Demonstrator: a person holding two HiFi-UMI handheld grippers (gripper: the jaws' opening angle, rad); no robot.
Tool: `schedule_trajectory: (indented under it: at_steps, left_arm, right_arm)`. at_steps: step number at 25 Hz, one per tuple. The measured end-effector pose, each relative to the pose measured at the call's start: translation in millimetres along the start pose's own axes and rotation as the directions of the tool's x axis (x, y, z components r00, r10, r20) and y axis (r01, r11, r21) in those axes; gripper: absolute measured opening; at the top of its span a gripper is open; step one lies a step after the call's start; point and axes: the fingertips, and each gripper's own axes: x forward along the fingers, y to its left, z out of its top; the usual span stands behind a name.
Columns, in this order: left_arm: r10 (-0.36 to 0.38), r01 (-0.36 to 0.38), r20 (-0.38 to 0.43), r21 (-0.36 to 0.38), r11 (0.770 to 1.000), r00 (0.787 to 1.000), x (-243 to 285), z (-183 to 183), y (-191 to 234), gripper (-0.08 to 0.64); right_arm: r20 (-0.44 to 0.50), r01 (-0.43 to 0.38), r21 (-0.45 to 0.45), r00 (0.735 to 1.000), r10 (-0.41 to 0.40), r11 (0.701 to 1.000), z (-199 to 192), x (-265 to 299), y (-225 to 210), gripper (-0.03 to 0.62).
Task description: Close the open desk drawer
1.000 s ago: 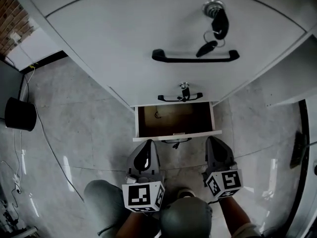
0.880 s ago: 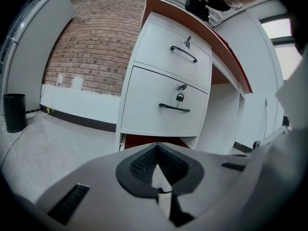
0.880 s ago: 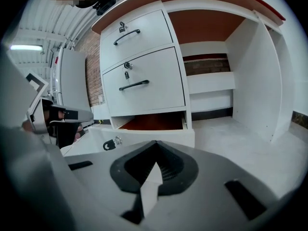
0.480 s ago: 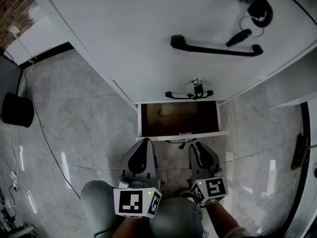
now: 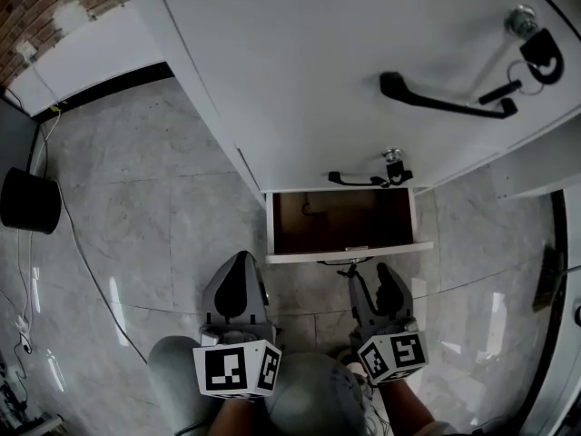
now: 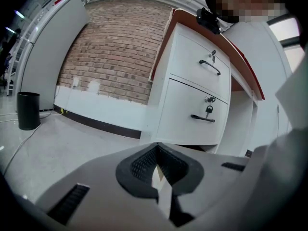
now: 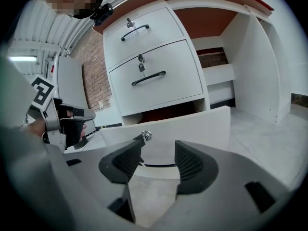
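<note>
Facing the open drawer point(image 5: 341, 222), right claw point(image 5: 370, 276) nearest.
Its front runs side to side just ahead of the right claw, whose jaws have just been opening, empty; left claw point(image 5: 240, 263) is closed, off to the side.

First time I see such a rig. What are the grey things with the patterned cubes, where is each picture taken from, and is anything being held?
No robot: a person holds two grey two-jaw grippers, each carrying a cube with square markers. One picture looks down from a camera on the person's head; the other two come from cameras riding on the grippers, looking along their jaws. The left gripper has its jaws together, empty. The right gripper has just been opening its jaws; they stand apart with nothing between them, facing the white front of the open bottom drawer. The drawer belongs to a white desk cabinet on a grey tiled floor, with a black bin to the left.
</note>
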Motion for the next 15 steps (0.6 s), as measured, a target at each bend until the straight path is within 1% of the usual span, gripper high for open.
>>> schedule_trajectory:
  at_steps: [4, 10, 13, 15]
  left_arm:
    - [0.011, -0.01, 0.012, -0.048, 0.999, 1.0, 1.7, 3.8, 9.1, 0.0]
    - [0.015, -0.014, 0.017, -0.022, 1.0, 1.0, 1.5, 5.9, 11.2, 0.0]
    - [0.026, -0.025, 0.022, -0.012, 1.0, 0.999, 0.1, 7.0, 14.0, 0.0]
    - [0.035, -0.035, 0.027, -0.008, 0.999, 0.999, -1.3, 8.2, 17.1, 0.0]
  right_arm:
    - [0.003, 0.018, 0.007, 1.0, -0.018, 1.0, 4.3, -2.7, 2.1, 0.204]
    - [0.002, 0.02, -0.009, 1.0, -0.02, 1.0, 6.0, -6.4, 12.1, 0.221]
    - [-0.004, 0.02, -0.001, 1.0, -0.02, 1.0, 4.2, -9.2, 14.2, 0.226]
    - [-0.018, 0.028, -0.003, 0.999, -0.028, 1.0, -1.9, -15.0, 14.4, 0.247]
